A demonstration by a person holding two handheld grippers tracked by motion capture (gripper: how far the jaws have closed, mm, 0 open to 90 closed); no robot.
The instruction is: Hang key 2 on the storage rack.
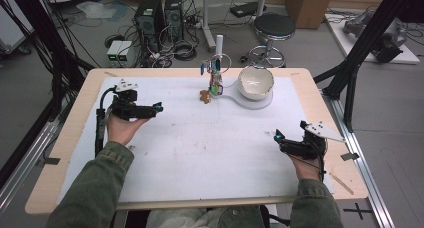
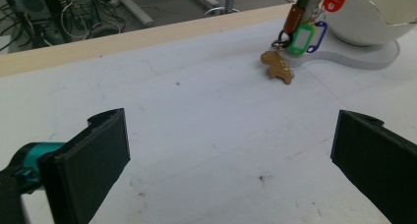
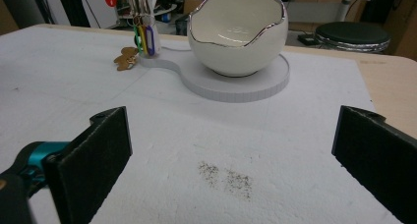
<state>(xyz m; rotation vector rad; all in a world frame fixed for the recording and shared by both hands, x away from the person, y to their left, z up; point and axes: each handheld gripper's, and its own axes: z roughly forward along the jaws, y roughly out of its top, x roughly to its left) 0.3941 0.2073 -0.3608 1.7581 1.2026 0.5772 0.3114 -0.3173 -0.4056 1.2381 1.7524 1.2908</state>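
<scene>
1. Bunch of keys point(image 1: 215, 78): hung upright on a small stand near the middle of the table's far edge, with green, blue and red plastic tags and a brown animal-shaped charm point(image 1: 205, 96) lying on the white mat point(image 1: 200, 153).
2. Bowl point(image 1: 256, 82): white, egg-shaped with a jagged silver rim, seated on a flat white base point(image 1: 250, 101) just right of the keys.
3. Left gripper point(image 1: 159, 107): released, jaws wide apart, held near the table's left edge, well apart from the keys.
4. Right gripper point(image 1: 277, 136): released, jaws wide apart, near the right edge.
5. Left gripper view: showed the charm point(image 2: 278, 67) and tags close up.
6. Right gripper view: showed the bowl's point(image 3: 237, 30) glossy inside and a dark speckled smudge point(image 3: 226, 177) on the mat.
</scene>
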